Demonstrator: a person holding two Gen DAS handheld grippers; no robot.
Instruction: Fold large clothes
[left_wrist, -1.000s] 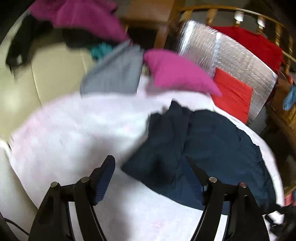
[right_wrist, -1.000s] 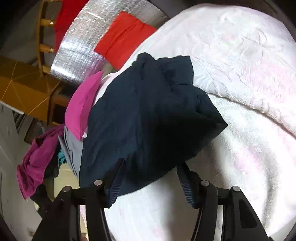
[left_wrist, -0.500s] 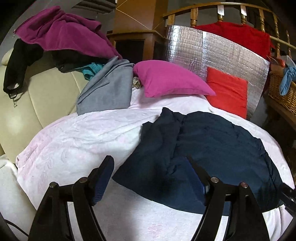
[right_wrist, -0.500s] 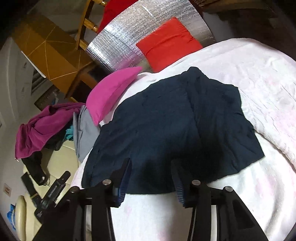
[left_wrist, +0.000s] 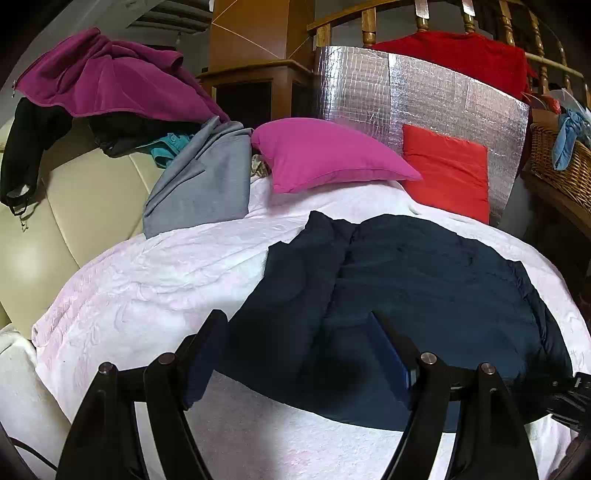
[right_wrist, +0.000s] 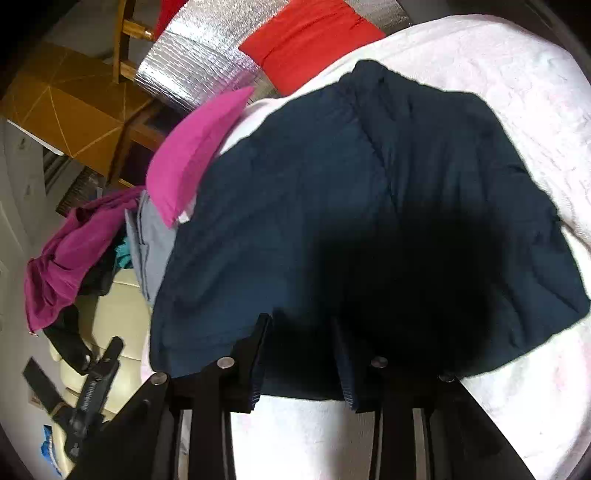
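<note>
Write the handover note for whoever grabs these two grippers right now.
Left gripper: open, holding nothing, over the near edge of the navy garment.
Right gripper: jaws closing at the same garment's near hem; pads not visibly pinching cloth.
Garment: spread fairly flat on the white blanket, one side strip doubled over along a seam.
Done: laid out.
Left: grip the hem, fold, then likely the grey garment and the magenta one on the sofa back.

two close downward views, shared garment (left_wrist: 406, 280)
</note>
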